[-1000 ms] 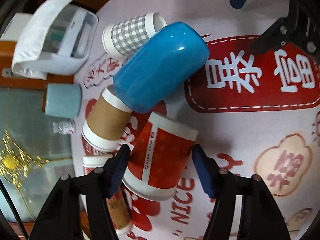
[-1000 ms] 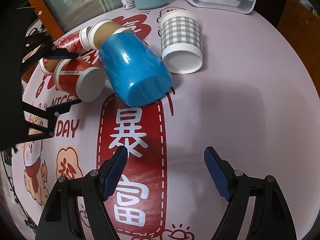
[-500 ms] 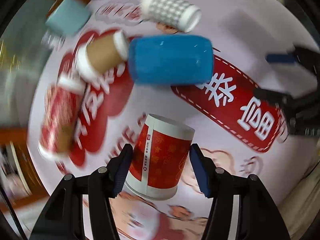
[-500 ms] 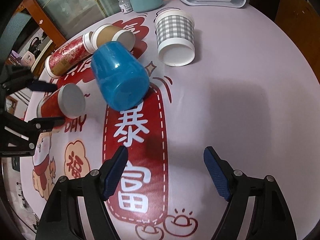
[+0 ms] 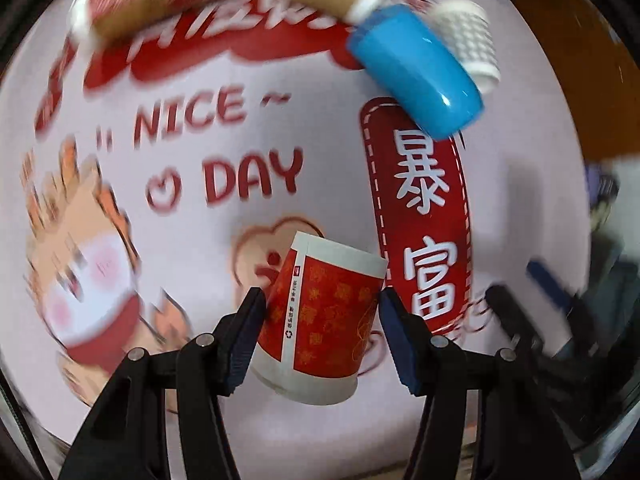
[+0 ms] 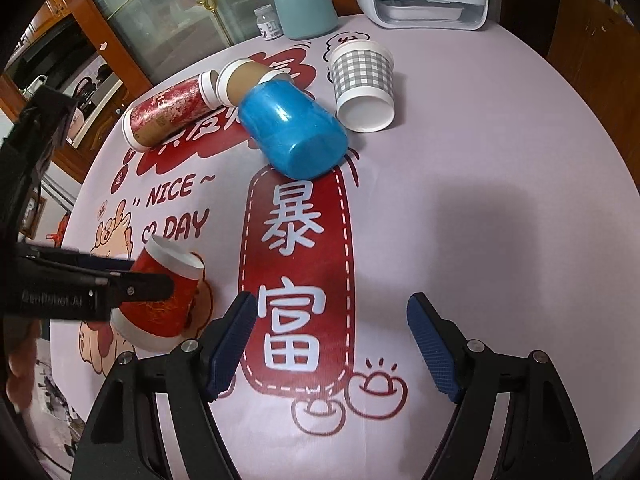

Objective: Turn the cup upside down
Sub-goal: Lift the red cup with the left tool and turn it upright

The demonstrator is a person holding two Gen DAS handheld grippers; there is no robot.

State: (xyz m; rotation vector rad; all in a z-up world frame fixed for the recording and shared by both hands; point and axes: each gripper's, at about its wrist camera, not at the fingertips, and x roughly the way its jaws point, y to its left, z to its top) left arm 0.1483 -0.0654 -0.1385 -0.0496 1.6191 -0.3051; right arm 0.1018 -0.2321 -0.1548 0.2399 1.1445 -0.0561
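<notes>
**Left gripper carries the red cup, flip not finished**

Left gripper (image 5: pixel 322 330) pinches the red paper cup with white bands (image 5: pixel 320 320) at its sides, tilted above the printed pink tablecloth (image 6: pixel 480 220); it is not yet set down inverted. Right gripper (image 6: pixel 332 344) hangs spread and empty. Farther off lie a glossy blue plastic cup (image 6: pixel 294 130), a grey-checked paper cup (image 6: pixel 363 84), a brown paper cup (image 6: pixel 240 82) and a red patterned cup (image 6: pixel 168 110); their contents cannot be seen.
</notes>
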